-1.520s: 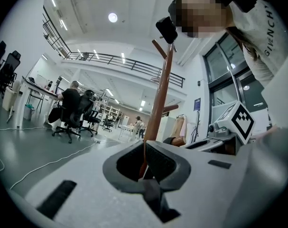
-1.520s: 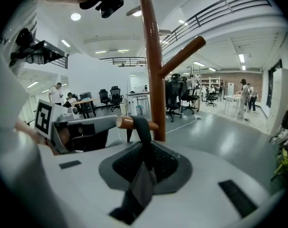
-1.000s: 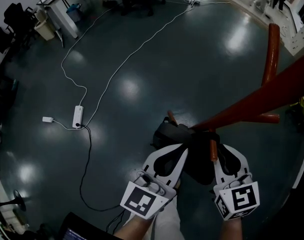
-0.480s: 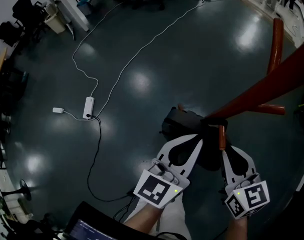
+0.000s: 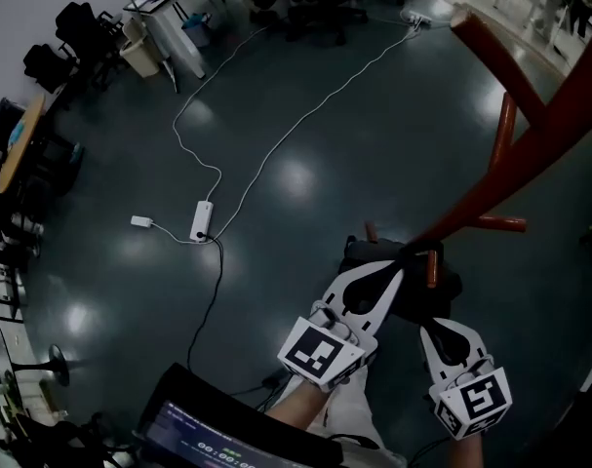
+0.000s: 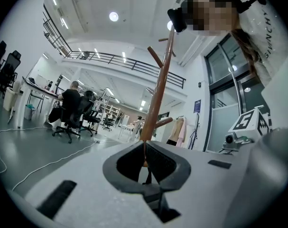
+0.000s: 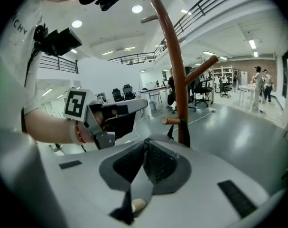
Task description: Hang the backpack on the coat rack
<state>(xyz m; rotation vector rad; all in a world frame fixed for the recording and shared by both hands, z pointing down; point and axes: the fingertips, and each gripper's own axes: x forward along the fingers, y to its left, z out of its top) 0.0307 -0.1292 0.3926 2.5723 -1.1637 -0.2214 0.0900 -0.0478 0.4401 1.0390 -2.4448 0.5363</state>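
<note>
The black backpack (image 5: pixel 413 286) hangs low against the red-brown coat rack (image 5: pixel 530 144), its top by a short peg (image 5: pixel 431 267). My left gripper (image 5: pixel 385 279) reaches onto the backpack's left side and is shut on its dark fabric. The right gripper view shows that black bag (image 7: pixel 119 120) caught between the left fingers (image 7: pixel 127 106). My right gripper (image 5: pixel 442 328) sits just below the backpack, jaws shut with nothing between them. The rack's pole (image 6: pixel 160 80) rises straight ahead in the left gripper view, and the pole (image 7: pixel 174 56) also stands close in the right gripper view.
A white power strip (image 5: pixel 200 220) with long cables lies on the dark floor to the left. A laptop (image 5: pixel 217 437) is at the bottom edge. Desks and office chairs (image 5: pixel 81 37) line the far left. A seated person (image 6: pixel 70 101) works at a desk.
My right gripper has drawn back from the backpack toward me. The left gripper stays on the bag near the peg. The head view has tilted up, showing more of the rack.
</note>
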